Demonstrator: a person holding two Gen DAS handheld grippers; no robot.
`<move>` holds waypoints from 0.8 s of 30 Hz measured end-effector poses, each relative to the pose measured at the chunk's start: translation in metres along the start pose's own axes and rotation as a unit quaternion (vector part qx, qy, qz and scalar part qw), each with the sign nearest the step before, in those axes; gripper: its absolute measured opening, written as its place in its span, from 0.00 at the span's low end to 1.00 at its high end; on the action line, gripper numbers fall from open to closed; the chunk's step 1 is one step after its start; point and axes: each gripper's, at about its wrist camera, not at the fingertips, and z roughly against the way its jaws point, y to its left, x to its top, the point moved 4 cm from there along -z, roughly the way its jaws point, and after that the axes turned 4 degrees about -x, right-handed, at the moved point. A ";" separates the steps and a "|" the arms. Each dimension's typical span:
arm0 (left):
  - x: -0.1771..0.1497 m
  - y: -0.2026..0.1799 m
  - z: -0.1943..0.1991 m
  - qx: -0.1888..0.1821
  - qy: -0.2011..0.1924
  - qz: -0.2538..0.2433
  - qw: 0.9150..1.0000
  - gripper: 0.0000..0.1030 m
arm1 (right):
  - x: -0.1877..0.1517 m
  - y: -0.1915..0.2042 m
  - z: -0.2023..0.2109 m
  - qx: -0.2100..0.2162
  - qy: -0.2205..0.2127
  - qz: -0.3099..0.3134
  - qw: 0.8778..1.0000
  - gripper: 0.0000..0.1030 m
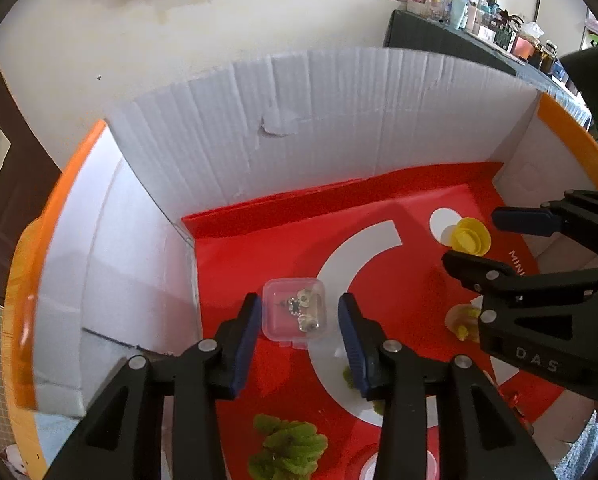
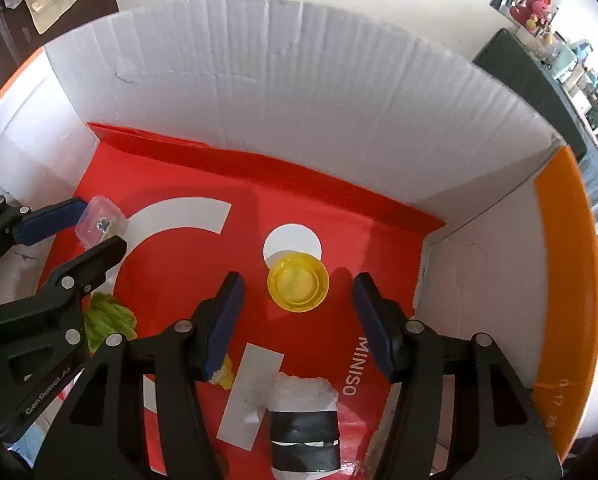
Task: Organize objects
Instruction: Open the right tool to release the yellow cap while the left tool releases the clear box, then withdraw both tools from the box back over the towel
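The left tool [image 1: 299, 312] points steeply down into a white corrugated cardboard box [image 1: 339, 120] whose floor is covered by a red sheet printed with white shapes [image 1: 251, 256]; its blue-padded jaws stand apart with a small clear plastic case [image 1: 294, 309] on the sheet between them; the pads flank the case without pressing on it, a gap showing on each side, so the tool is open and holds nothing; the case holds a few small pale and dark trinkets, too small to name; a fuzzy green item [image 1: 287, 448] lies on the sheet nearer the camera, below the jaws; the right tool [image 2: 295, 320] also points down into the box, its jaws moderately wide and bare, with a round yellow lid [image 2: 298, 282] lying on the red sheet in the gap between them, touched by neither pad and overlapping the edge of a white printed circle [image 2: 295, 238]; closer to that camera lies a white wad wrapped in a black band [image 2: 303, 424], resting on the sheet beside a white printed strip; from the left wrist view the right tool [image 1: 499, 236] enters from the right edge with the yellow lid [image 1: 469, 237] between its fingers; from the right wrist view the left tool [image 2: 87, 224] sits at the left with the clear case [image 2: 101, 220] at its tips; orange flaps [image 2: 567, 264] edge the box.
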 end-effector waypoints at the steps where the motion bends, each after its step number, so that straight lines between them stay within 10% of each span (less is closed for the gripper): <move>1: 0.000 0.001 0.002 0.001 -0.002 0.000 1.000 0.41 | 0.000 -0.001 0.002 -0.003 -0.002 -0.002 1.000 0.54; 24: -0.017 -0.019 0.081 -0.002 -0.070 0.005 0.998 0.42 | -0.036 0.023 0.084 -0.008 -0.085 -0.016 0.996 0.55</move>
